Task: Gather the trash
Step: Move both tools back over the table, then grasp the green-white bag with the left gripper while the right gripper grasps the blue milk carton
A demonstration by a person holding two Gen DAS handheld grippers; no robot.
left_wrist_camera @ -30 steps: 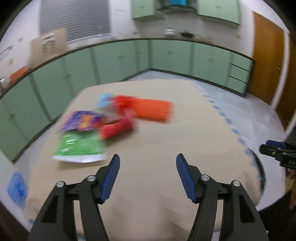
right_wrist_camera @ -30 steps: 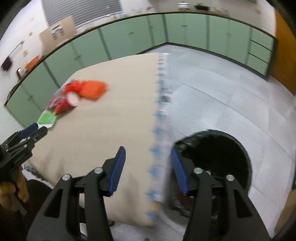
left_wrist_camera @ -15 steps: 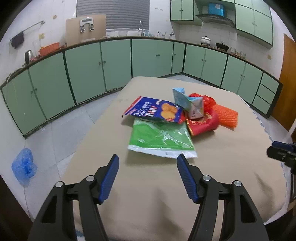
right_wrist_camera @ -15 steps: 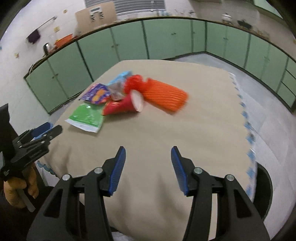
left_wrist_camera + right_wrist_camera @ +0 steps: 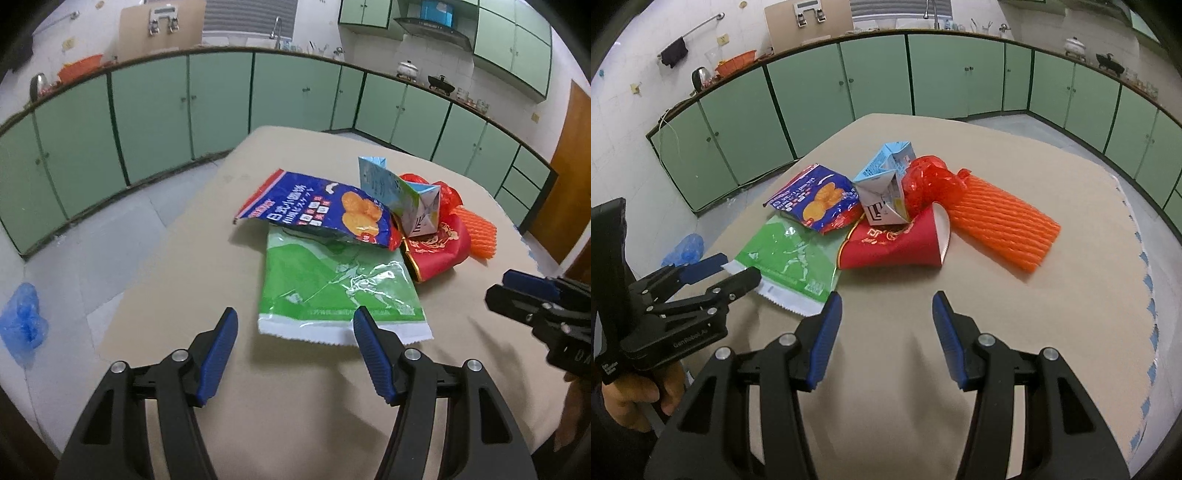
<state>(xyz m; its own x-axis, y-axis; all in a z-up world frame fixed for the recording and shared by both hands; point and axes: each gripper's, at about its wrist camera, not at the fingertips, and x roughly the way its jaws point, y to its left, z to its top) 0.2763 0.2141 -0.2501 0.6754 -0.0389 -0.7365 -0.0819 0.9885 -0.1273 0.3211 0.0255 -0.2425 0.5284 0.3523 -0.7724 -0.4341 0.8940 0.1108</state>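
Observation:
A pile of trash lies on a beige-covered table point(image 5: 295, 406): a green wrapper point(image 5: 332, 284) point(image 5: 786, 258), a blue snack bag point(image 5: 321, 210) point(image 5: 816, 197), a light-blue carton point(image 5: 402, 195) point(image 5: 886, 184), a red paper cup point(image 5: 439, 247) point(image 5: 897, 243), a red plastic bag point(image 5: 927, 181) and an orange foam net point(image 5: 476, 232) point(image 5: 1004, 225). My left gripper point(image 5: 293, 325) is open, just short of the green wrapper's near edge. My right gripper point(image 5: 886, 306) is open and empty, in front of the red cup.
Green cabinets point(image 5: 221, 99) run along the walls. A blue plastic bag point(image 5: 22, 325) lies on the tiled floor left of the table. A brown door point(image 5: 565, 177) stands at the right. The table's right edge has a blue scalloped trim point(image 5: 1148, 295).
Both grippers have swung toward the trash pile and moved closer to it. The right one turned left, away from the black bin on the floor. Both stay open.

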